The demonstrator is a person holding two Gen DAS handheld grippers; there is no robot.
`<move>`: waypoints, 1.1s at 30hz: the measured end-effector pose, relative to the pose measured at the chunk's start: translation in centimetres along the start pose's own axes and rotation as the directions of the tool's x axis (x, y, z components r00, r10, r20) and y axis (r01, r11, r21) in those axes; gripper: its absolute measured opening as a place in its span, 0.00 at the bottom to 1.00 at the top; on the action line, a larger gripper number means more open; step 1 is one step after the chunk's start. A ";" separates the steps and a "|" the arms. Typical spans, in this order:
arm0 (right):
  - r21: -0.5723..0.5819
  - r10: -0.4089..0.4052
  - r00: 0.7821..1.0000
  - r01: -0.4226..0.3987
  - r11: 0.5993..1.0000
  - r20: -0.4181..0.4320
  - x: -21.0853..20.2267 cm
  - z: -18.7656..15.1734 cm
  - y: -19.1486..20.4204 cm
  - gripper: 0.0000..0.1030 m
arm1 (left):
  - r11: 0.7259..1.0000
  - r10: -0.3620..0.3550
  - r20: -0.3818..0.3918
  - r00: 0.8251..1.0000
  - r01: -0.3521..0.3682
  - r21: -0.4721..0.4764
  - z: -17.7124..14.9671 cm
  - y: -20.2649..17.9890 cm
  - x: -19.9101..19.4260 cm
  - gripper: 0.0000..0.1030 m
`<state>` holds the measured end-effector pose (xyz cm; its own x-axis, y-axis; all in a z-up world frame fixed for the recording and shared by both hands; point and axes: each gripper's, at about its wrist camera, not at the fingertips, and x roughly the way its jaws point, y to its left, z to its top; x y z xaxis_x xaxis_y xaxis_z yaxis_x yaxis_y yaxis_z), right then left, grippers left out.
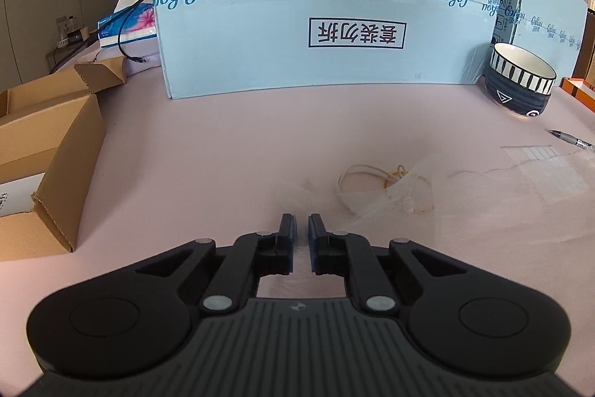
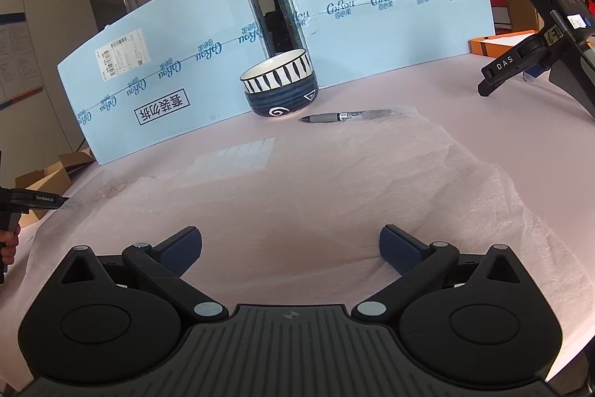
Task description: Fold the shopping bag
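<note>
Two grippers over a pink tabletop (image 1: 223,144). Shopping bag (image 2: 334,181), thin see-through white film, lies spread flat over the near half of the top, crumpled toward the R edge. One pointed corner reaches toward the L side.

L gripper (image 1: 302,222): fingers drawn together, only a sliver of gap btw the blue pads, tips low over the top right at that bag corner. Can't tell whether the film is actually nipped btw the pads. In the R wrist view the same gripper comes in from the L edge w/ its tip at the bag's L border, and a hand (image 2: 7,248) is behind it.

R gripper (image 2: 290,244): fingers spread wide apart, nothing gripped. It hangs over the near part of the bag, w/ film lying under and btw the pads.

Other stuff:
- White cord coil (image 1: 368,181), partly under the film near the bag's L corner.
- Grey pen (image 2: 346,117) just beyond the bag's far border, its rear end under the film.
- Two stacked bowls (image 2: 279,88) just behind the pen, in front of the gap btw two pale blue cartons (image 2: 167,69) standing along the far edge.
- Open cardboard box (image 1: 55,151) at the L edge.
- Orange tray (image 2: 498,41) at the far R corner.
</note>
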<state>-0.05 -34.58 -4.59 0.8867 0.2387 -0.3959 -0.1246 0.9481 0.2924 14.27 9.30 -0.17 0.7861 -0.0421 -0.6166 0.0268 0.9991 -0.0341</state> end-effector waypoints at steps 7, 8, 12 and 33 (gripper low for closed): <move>0.016 0.004 1.000 -0.004 1.000 0.007 0.0 0.0 -0.1 1.00 | 0.999 0.041 0.028 0.999 -0.041 -0.024 0.3 0.7 -1.2 0.00; 0.022 0.005 1.000 -0.006 1.000 0.009 0.0 0.0 -0.1 1.00 | 0.998 0.057 0.038 0.998 -0.056 -0.020 0.4 0.8 -1.4 0.00; 0.026 0.007 1.000 -0.007 1.000 0.007 0.1 0.1 -0.1 1.00 | 0.993 0.116 0.078 0.990 -0.117 0.001 1.2 1.2 -1.6 0.00; -0.019 0.007 1.000 -0.006 1.000 0.026 0.1 -0.4 0.1 1.00 | 0.989 -0.019 0.155 0.988 0.041 -0.141 1.7 1.8 -7.3 0.15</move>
<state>-0.13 -34.33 -4.96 0.8972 0.2393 -0.3712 -0.1387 0.9506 0.2778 9.63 11.43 5.57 0.8718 -0.0585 -0.4863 -0.0288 0.9850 -0.1702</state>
